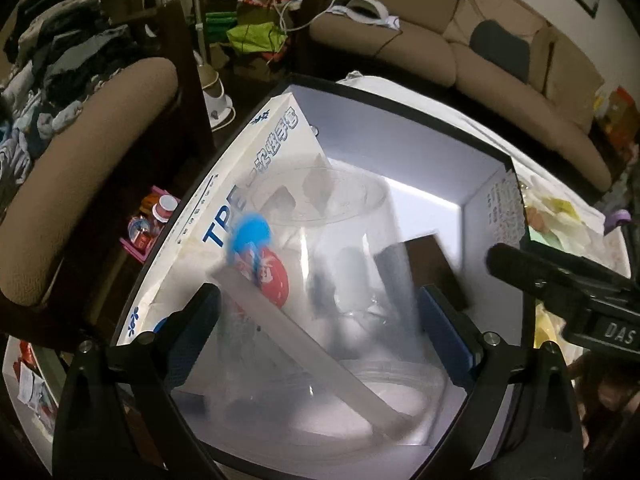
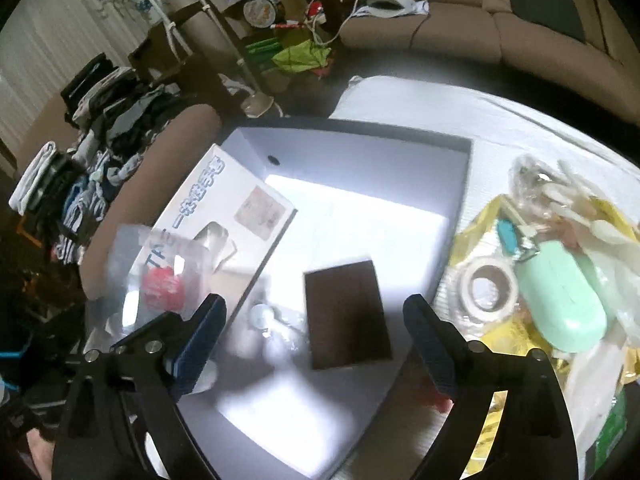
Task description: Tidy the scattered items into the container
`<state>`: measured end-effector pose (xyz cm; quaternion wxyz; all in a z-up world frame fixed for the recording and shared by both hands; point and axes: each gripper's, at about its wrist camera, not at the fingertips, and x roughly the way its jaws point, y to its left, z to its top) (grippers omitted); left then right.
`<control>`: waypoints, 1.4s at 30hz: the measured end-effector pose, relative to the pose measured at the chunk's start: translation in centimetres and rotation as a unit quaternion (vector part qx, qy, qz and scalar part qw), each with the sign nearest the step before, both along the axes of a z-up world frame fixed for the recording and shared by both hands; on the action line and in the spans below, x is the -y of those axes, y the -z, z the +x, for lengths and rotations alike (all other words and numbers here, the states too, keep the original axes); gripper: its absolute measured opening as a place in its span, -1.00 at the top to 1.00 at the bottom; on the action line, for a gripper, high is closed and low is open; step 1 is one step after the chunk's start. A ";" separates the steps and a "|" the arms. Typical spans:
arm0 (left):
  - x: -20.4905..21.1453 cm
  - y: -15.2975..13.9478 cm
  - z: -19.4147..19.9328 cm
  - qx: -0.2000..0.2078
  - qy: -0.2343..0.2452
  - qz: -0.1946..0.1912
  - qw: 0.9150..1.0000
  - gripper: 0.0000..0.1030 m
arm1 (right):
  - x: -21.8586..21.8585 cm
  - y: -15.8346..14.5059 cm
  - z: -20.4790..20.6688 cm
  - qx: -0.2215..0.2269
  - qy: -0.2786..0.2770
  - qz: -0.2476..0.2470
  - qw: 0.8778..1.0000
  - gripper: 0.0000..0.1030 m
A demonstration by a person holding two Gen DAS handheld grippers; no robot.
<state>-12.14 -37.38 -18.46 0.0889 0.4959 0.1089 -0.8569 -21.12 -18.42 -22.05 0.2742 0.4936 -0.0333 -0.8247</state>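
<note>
Loosely around clear cup (image 1: 320, 280), left claw (image 1: 320, 320).

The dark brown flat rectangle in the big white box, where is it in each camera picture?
Left wrist view: the dark brown rectangle lies right of centre, partly hidden behind the clear plastic cup between the left gripper fingers.
Right wrist view: it lies near the middle, on the white box floor, between the right gripper fingers.
Shared landmark: the white carton with blue lettering, to its left.
</note>
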 end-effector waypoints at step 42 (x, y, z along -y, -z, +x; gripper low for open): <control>-35.3 8.2 -2.9 0.009 0.223 0.028 0.974 -0.76 | -38.6 -5.4 12.7 -0.104 0.162 -0.019 0.981 -0.84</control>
